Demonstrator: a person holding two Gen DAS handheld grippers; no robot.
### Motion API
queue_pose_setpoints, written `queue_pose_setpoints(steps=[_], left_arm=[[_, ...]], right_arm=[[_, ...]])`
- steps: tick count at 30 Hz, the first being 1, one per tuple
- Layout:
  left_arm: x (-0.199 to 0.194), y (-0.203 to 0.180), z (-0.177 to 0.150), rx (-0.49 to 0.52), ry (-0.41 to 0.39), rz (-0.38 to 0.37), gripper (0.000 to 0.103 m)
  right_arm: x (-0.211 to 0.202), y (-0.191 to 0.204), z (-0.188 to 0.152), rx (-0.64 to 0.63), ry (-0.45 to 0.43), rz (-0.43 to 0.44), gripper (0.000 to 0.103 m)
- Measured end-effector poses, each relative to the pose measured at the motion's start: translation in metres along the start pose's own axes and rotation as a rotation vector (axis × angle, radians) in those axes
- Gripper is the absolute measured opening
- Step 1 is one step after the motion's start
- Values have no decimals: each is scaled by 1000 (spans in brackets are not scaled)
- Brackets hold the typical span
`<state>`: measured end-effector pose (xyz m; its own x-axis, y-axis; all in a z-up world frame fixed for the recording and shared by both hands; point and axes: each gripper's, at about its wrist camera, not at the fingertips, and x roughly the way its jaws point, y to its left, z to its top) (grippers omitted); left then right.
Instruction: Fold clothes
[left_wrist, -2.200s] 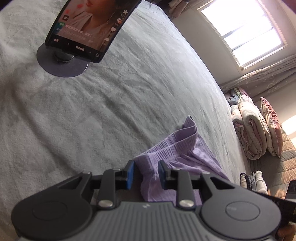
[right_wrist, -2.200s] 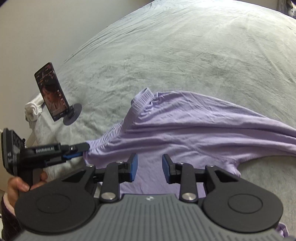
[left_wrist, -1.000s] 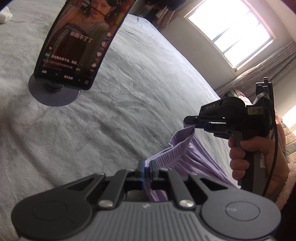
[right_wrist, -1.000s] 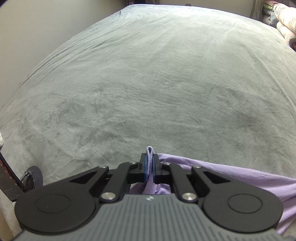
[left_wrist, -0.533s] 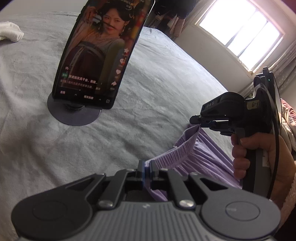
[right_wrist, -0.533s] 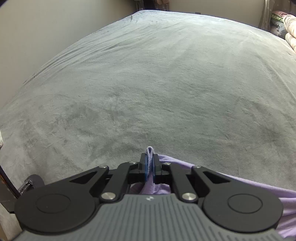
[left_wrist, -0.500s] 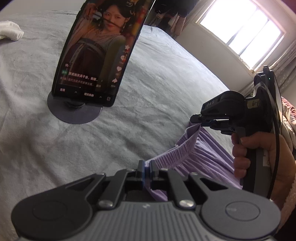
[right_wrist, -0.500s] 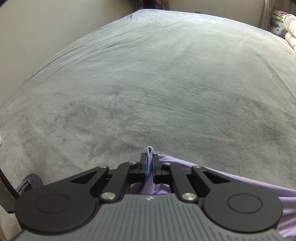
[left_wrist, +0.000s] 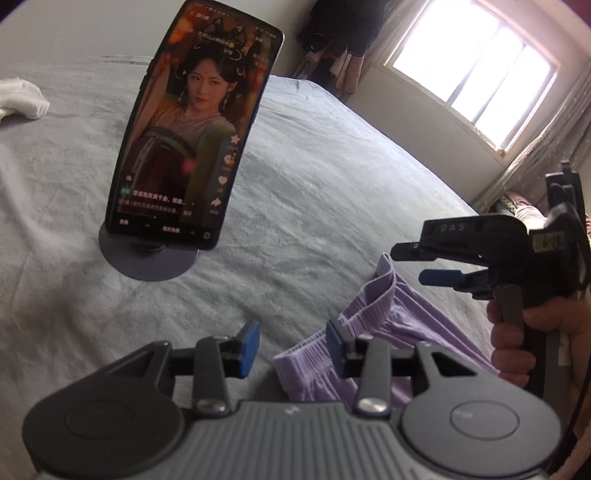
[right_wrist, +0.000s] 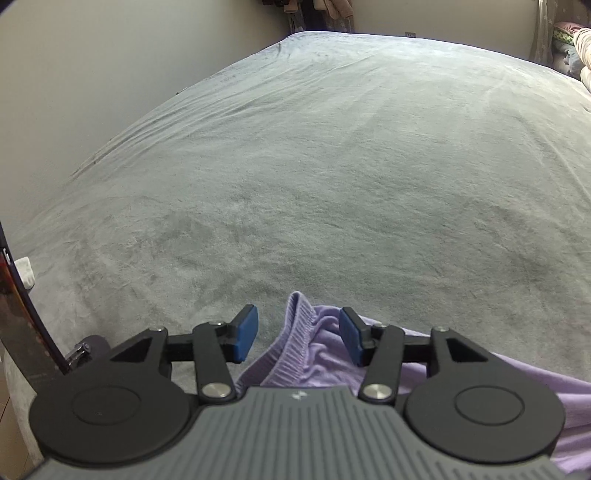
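Waistband (left_wrist: 373, 295) of the lilac garment (right_wrist: 325, 354) is the landmark here: it is laid on the grey bed (right_wrist: 332, 166) as a ribbed strip running from the left claw (left_wrist: 291, 341) away towards the right claw (left_wrist: 417, 264). Both claws are opening; neither pad pair is pressed on cloth. In the right wrist view the band's end is seen between the parted pads of the right claw (right_wrist: 299, 334), touching neither. The band's near end lies just inside the left claw's right pad. A phone on a stand (left_wrist: 192, 140) is stood well apart from the waistband, beyond it to the left. Each claw is judged equally near its own end.
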<state>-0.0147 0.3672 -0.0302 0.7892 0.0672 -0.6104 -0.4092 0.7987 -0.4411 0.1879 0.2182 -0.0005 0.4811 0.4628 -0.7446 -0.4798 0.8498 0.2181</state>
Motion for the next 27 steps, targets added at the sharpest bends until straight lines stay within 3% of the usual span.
queue_pose_setpoints(steps=[12, 27], left_arm=[[3, -48, -15, 98, 44, -87, 41], [19, -115, -68, 327, 274, -273, 41]], right_arm=[[-53, -64, -34, 34, 16, -40, 53], [-151, -161, -100, 108, 9, -101, 53]])
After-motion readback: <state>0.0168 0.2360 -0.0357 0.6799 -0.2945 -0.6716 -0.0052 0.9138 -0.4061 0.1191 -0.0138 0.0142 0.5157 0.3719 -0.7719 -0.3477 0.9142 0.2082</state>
